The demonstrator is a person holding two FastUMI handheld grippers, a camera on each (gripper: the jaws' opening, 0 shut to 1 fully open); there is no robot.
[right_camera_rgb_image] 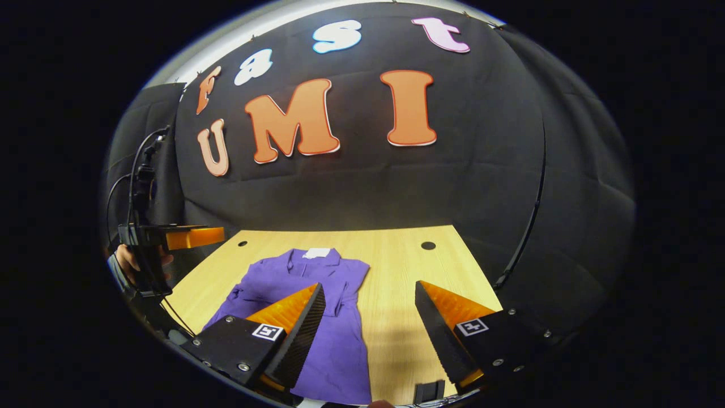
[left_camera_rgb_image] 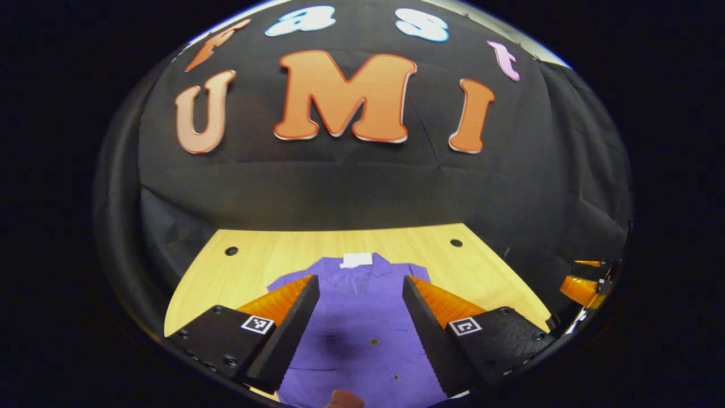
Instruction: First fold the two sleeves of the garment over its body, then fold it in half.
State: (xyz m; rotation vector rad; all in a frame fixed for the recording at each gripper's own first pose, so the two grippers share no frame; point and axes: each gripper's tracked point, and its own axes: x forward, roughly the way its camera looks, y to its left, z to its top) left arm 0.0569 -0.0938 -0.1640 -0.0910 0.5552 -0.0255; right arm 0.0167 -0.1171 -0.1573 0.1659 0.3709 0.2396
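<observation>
Left claw [left_camera_rgb_image: 361, 294] and right claw [right_camera_rgb_image: 370, 300] both gape wide, holding nothing, above the purple shirt [left_camera_rgb_image: 362, 317] lying flat on the worktop [left_camera_rgb_image: 255, 260], collar toward the far edge

The shirt [left_camera_rgb_image: 362, 317] lies flat on the table [left_camera_rgb_image: 238, 272], collar toward the back wall. The left gripper [left_camera_rgb_image: 361, 294] hangs over the shirt's middle. The right gripper [right_camera_rgb_image: 369, 303] hangs over the shirt's right edge, with the table's bare part to its right.
</observation>
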